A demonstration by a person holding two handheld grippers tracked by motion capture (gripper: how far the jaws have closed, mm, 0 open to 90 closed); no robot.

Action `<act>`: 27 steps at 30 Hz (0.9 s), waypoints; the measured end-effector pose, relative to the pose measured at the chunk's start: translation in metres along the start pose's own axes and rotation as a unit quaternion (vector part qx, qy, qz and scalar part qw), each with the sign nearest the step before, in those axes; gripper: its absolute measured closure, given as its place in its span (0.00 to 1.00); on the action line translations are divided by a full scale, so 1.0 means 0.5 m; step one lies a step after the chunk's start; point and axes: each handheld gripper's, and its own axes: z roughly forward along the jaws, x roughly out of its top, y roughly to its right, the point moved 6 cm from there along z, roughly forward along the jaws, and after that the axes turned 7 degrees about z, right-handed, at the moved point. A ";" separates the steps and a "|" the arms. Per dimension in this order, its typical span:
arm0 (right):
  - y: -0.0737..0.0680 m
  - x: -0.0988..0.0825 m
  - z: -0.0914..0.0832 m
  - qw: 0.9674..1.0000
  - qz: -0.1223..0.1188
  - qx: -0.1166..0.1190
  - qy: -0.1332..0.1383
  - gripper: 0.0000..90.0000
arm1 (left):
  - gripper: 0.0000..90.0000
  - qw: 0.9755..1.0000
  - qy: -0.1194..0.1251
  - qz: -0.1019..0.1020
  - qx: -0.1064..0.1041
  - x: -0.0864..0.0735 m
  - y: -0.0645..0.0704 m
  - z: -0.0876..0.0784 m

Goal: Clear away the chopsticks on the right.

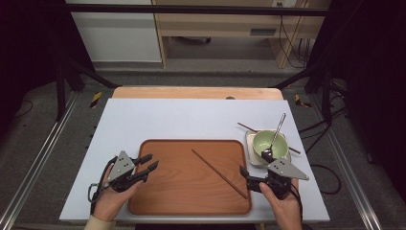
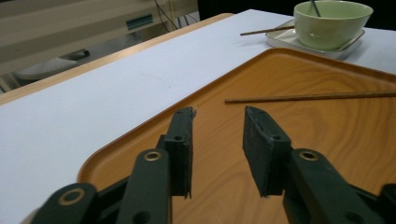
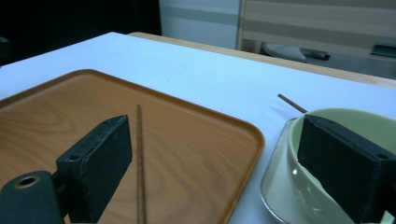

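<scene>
My left gripper (image 1: pixel 149 162) sits over the tray's (image 1: pixel 191 203) left edge, jaws partly apart with nothing between them. My right gripper (image 1: pixel 245 173) hangs at the tray's right edge, jaws spread wide and empty; near it one chopstick (image 1: pixel 219 173) lies diagonally on the tray. The other chopstick (image 1: pixel 247 127) rests by the bowl (image 1: pixel 270 143), which holds a spoon (image 1: pixel 275 136).

Wood-grained orange-brown tray (image 1: pixel 167 191), dark brown chopstick (image 1: pixel 219 173), pale green bowl (image 1: pixel 261 141), white table cover (image 1: pixel 182 120), black tongs (image 1: pixel 147 163)
</scene>
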 end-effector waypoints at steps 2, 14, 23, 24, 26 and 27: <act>0.006 0.000 -0.001 1.000 0.001 -0.006 0.001 0.11 | 0.78 1.000 -0.004 0.002 -0.011 0.008 0.005 0.011; 0.021 0.009 -0.020 1.000 0.006 -0.017 0.014 0.11 | 0.90 0.999 -0.020 0.024 -0.038 0.035 0.031 0.066; 0.110 0.055 -0.088 0.994 -0.060 -0.089 0.006 0.18 | 0.90 0.999 -0.005 0.015 -0.031 0.031 0.018 0.056; 0.131 0.059 -0.097 0.993 -0.062 -0.101 -0.002 0.20 | 0.90 0.999 -0.001 0.014 -0.030 0.029 0.016 0.054; 0.175 0.062 -0.113 0.990 -0.066 -0.120 -0.023 0.22 | 0.90 1.000 0.001 0.009 -0.025 0.025 0.011 0.049; 0.196 0.061 -0.119 0.989 -0.067 -0.128 -0.036 0.26 | 0.89 1.000 0.002 0.009 -0.021 0.023 0.008 0.048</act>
